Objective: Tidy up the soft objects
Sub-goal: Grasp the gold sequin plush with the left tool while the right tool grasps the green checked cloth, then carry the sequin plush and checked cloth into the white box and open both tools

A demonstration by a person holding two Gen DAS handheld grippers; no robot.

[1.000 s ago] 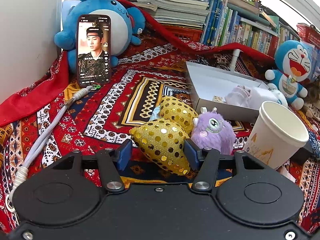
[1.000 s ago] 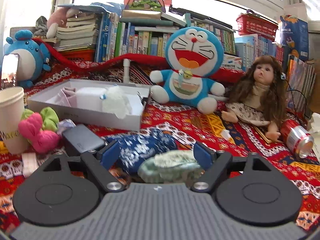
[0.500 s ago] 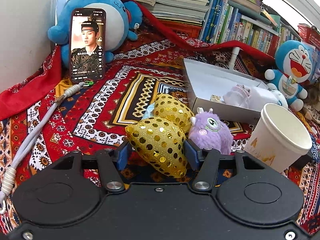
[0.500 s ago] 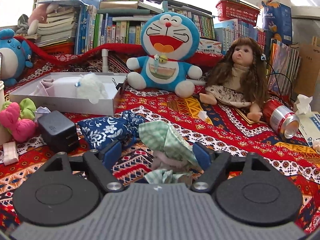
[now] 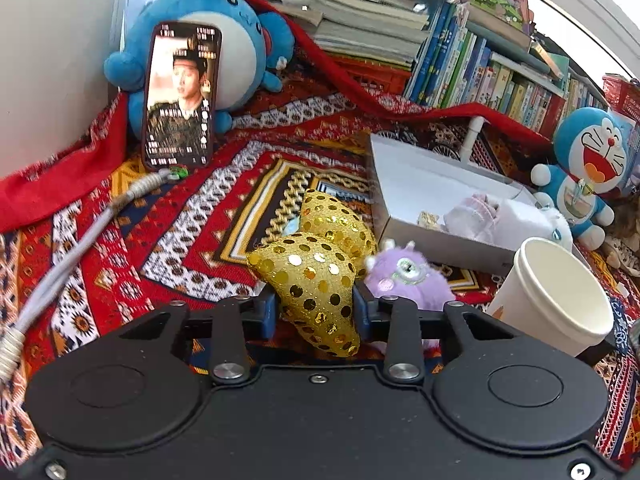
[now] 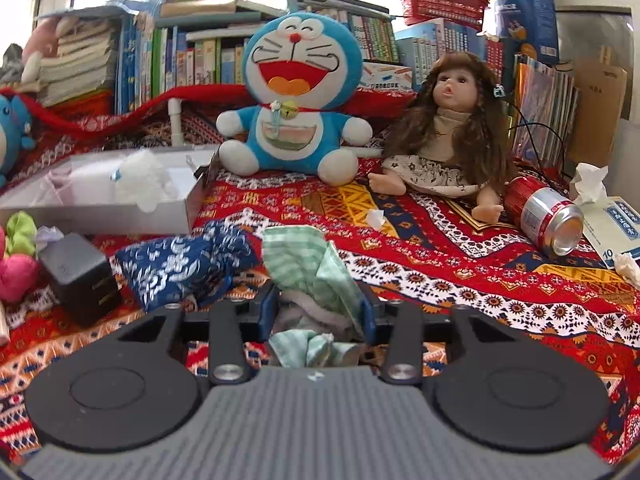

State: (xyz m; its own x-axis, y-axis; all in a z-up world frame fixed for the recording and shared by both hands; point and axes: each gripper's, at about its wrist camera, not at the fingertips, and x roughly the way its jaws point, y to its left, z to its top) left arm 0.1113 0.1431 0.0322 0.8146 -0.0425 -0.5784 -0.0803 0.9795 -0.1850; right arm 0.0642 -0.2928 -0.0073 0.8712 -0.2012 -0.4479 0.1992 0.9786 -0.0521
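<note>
Since a second ago both of your claws have gone from standing wide around their pieces to pinching them. Through the left wrist camera, your left claw (image 5: 314, 306) is closed on the gold sequined plush (image 5: 316, 280), whose long axis runs from 7 o'clock near the claw up to 1 o'clock; the white box (image 5: 404, 236) that already holds soft things lies at 2 o'clock from the claw, just beyond the purple fuzzy toy (image 5: 404, 280) and beside the paper cup (image 5: 556, 300). Through the right wrist camera, your right claw (image 6: 316, 312) is clamped on the green striped cloth (image 6: 308, 264), which bunches up between the pads and droops below them; here the white box (image 6: 100, 212) sits at 10 o'clock, past the blue patterned pouch (image 6: 180, 264) and the black charger (image 6: 80, 276). Judging by this, your left claw is the nearer to the box, so it would likely have the shorter carry.
</note>
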